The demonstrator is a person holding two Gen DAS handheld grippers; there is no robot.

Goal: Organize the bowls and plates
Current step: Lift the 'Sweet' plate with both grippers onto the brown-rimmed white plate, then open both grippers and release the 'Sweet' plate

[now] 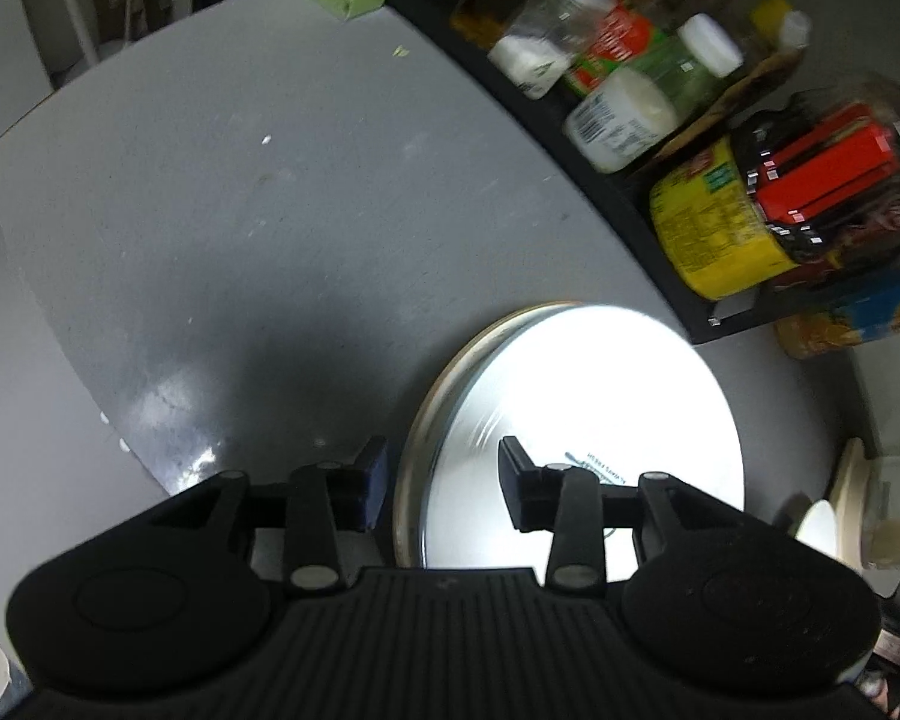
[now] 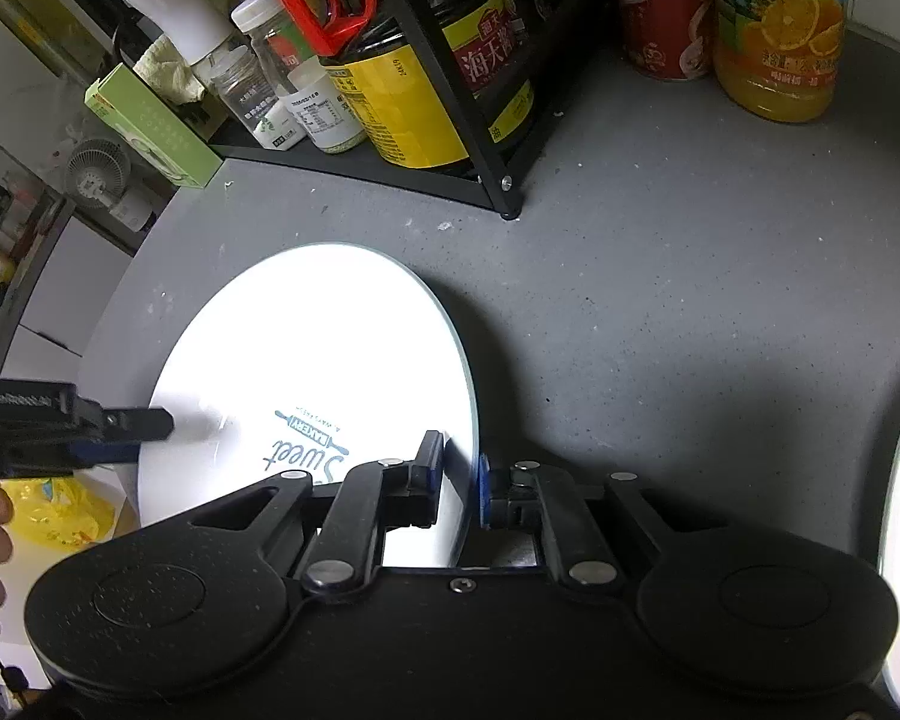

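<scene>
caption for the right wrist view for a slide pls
Right gripper clamps the rim of a white printed plate over the grey counter, beside a black condiment rack.

1. Both views are dim overall, with the grey counter [image 1: 270, 210] lit unevenly from above.
2. The white plate [image 2: 306, 348] is blown out to pure glare, so only its printed lettering survives near the lower rim.
3. In the left wrist view a dark shadow pools on the counter beside the plate [image 1: 600, 396], with a small shiny reflection to its left.
4. The bottles [image 1: 618, 72] on the rack there are smeared by motion blur.
5. Fisheye distortion bends the counter edges and the rack [image 2: 480, 150] into curves.
6. The right wrist view is sharper; its labels stay readable.
</scene>
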